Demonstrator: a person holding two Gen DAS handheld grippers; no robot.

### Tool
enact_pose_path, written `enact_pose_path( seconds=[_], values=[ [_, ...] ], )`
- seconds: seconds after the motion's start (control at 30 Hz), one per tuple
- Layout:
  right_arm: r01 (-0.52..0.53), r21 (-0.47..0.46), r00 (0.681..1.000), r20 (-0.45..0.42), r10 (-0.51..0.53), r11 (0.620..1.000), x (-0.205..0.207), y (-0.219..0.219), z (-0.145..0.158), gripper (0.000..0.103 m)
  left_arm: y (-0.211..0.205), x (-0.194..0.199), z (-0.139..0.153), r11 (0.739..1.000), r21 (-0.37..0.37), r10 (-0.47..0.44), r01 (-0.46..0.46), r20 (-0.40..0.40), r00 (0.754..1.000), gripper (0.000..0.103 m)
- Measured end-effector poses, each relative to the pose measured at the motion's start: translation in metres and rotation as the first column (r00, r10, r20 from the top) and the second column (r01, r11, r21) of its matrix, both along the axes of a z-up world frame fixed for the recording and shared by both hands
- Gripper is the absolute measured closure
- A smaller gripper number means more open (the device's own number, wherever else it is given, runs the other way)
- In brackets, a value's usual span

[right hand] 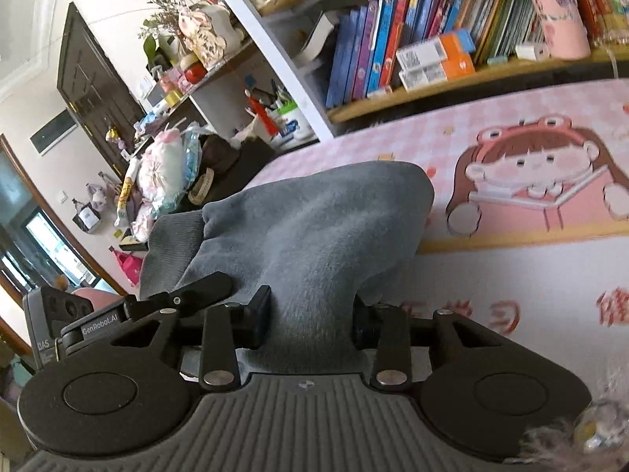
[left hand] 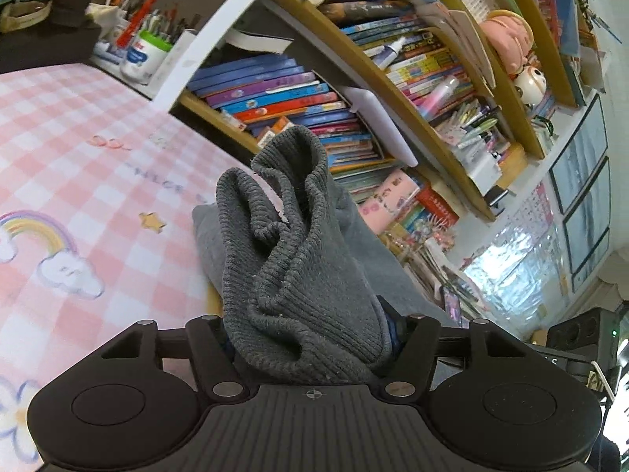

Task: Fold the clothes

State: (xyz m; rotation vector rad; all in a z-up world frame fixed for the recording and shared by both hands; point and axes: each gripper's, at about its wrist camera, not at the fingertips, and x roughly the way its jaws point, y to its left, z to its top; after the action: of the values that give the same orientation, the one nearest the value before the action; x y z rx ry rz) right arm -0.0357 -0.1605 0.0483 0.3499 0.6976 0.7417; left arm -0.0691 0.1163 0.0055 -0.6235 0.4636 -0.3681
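Showing a grey knit garment (left hand: 298, 275) caught mid-handling above a desk covered by a pink checked cartoon mat (left hand: 78, 157). The left claw (left hand: 314, 338) is clenched on a bunched ribbed edge, probably a cuff or hem, which rises crumpled ahead of its fingers. The right claw (right hand: 310, 318) is clenched on a smoother, fleecy part of the same grey cloth (right hand: 314, 228), and the fabric swells forward from between its fingers. In the right wrist view the other device (right hand: 78, 322) appears just to the left, so the two grips lie near each other.

Part of the garment seems to be lifted off the mat; a flatter grey portion lies beyond the ribbed edge in the left wrist view, apparently resting on the desk. No neat, squared fold is visible, and most of the garment is hidden behind the bunched cloth. The scene fits either a fold being carried over or a garment being gathered for straightening; the pictures do not settle which. Judged from this, flattening and squaring remain. A bookshelf (left hand: 393, 78) stands behind the desk.
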Motion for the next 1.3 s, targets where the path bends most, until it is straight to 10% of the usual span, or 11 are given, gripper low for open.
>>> enact_pose_path(
  seconds=[1.3],
  values=[
    [0.102, 0.073, 0.989, 0.100, -0.109, 0.992, 0.195, -0.051, 0.017, 0.068, -0.049, 0.228, 0.032, 0.985, 0.119, -0.132, 0.126, 0.044, 0.990, 0.041]
  ],
)
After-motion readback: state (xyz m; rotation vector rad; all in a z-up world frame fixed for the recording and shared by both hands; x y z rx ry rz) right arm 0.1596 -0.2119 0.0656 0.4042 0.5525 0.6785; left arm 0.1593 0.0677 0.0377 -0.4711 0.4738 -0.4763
